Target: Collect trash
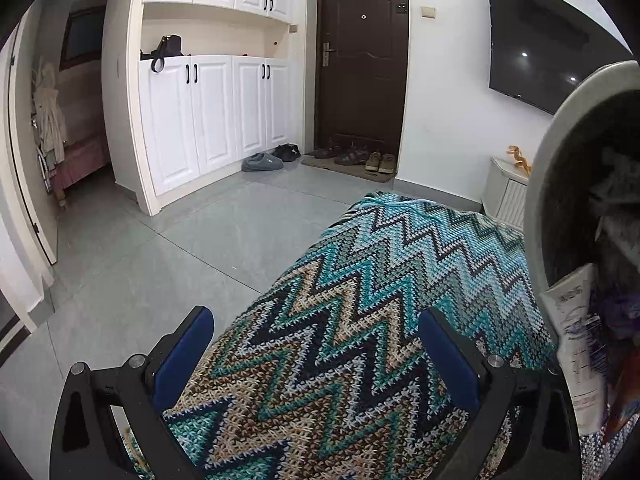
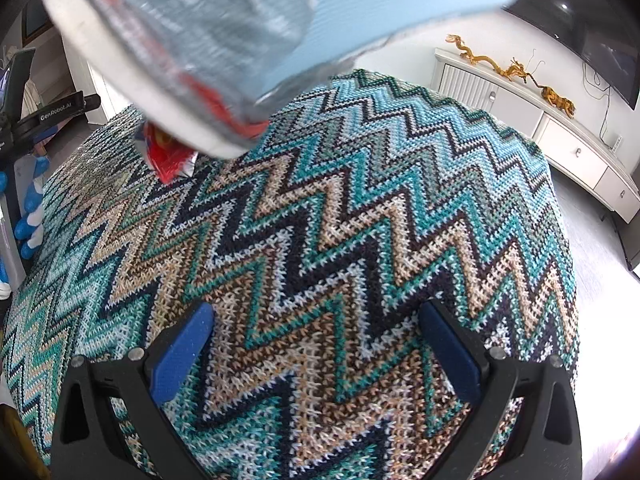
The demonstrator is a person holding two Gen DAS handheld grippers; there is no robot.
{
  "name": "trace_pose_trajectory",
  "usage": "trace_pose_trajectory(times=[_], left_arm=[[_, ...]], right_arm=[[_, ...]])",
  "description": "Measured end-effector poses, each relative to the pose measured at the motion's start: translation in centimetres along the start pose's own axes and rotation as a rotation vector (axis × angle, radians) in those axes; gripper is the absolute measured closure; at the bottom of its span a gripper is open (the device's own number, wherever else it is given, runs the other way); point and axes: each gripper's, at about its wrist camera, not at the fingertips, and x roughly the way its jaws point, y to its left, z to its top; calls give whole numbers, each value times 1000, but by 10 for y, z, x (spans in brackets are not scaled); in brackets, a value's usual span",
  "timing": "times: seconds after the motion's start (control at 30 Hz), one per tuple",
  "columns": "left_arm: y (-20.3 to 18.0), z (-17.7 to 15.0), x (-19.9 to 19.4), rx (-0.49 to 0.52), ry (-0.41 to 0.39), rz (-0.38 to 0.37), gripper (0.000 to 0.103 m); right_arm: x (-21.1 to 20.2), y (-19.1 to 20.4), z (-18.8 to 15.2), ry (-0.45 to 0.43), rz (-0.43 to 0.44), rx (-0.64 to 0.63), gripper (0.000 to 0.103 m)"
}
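Trash: a white tube (image 1: 578, 344) and dark wrappers sit inside a tilted bin (image 1: 560, 168) at the right edge of my left wrist view, its grey rim facing the camera and its mouth hanging over the zigzag cloth (image 1: 360, 320). My right wrist view shows the same bin (image 2: 132, 92) from below, blurred, white rim and light blue wall, tipped across the top of the frame. Red wrapper (image 2: 172, 160) pokes out under that rim and touches the cloth (image 2: 320, 240) at the far left part of the table.

Left gripper (image 1: 316, 344) is spread wide, blue pads (image 1: 182, 356) apart, nothing between them, hovering over the near end of the cloth. Right gripper (image 2: 316, 340) is also spread wide and empty, pads (image 2: 180, 352) over the cloth. Cannot tell what holds the bin up.

Left gripper body and a blue glove (image 2: 28, 216) show at the left edge of my right view, beside the table.

Background, left view: brown door (image 1: 360, 64), white cabinets (image 1: 212, 112), shoes (image 1: 380, 162) on the mat, TV (image 1: 548, 48) on the wall. Right view: white sideboard (image 2: 540, 128) with gold dragon figures (image 2: 500, 66) on top, well apart from the table.
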Motion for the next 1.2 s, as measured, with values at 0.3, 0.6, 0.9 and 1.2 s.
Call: trace_pose_trajectory(times=[0.3,0.6,0.9,1.2], left_arm=[[8,-1,1,-59,-10,-10,0],[3,-4,0,-38,-19,-17,0],[-2,-5,-2,-24,-24,-15,0],[-3,-5,0,-21,-14,-14,0]], right_arm=[[0,0,0,0,0,0,0],[0,0,-1,0,0,1,0],[0,1,-1,-1,0,1,0],[0,0,-1,-1,0,1,0]])
